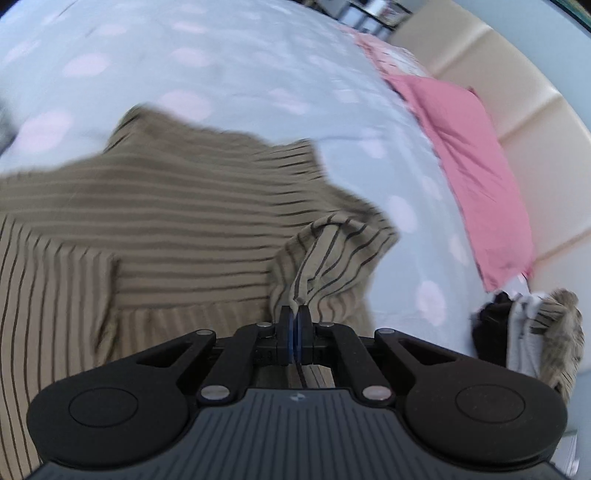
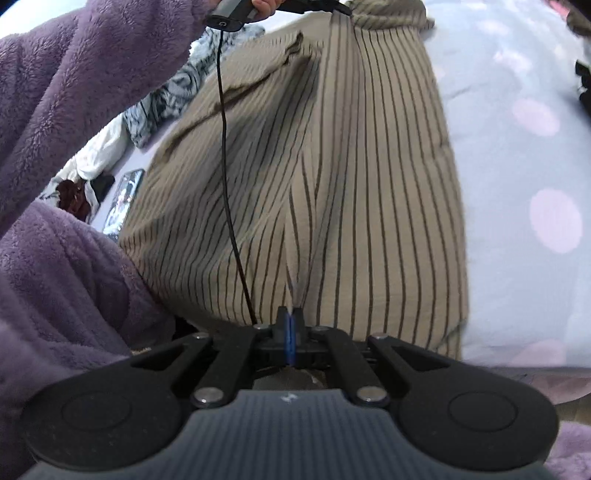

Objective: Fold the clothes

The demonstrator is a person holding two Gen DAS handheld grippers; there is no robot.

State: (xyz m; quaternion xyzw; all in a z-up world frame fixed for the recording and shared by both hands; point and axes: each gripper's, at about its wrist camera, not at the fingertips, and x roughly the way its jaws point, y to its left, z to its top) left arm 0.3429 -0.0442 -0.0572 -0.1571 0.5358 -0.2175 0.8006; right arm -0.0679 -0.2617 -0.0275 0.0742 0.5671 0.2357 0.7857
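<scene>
A tan garment with thin dark stripes [image 1: 166,206] lies spread on a pale blue bedsheet with pink dots [image 1: 221,74]. My left gripper [image 1: 294,309] is shut on a bunched edge of this striped garment, which rises in a fold just ahead of the fingertips. In the right wrist view the same striped garment [image 2: 351,166] stretches away from me, and my right gripper [image 2: 291,311] is shut on its near edge. The other gripper [image 2: 314,5] shows at the top of that view, pinching the far end of the cloth.
A pink pillow [image 1: 469,173] lies along the cream padded headboard [image 1: 535,110]. A pile of black, white and striped clothes [image 1: 524,332] sits at the right. A purple fleece sleeve [image 2: 74,110], a black cable [image 2: 225,166], patterned clothes [image 2: 166,99] and a booklet [image 2: 123,201] lie left.
</scene>
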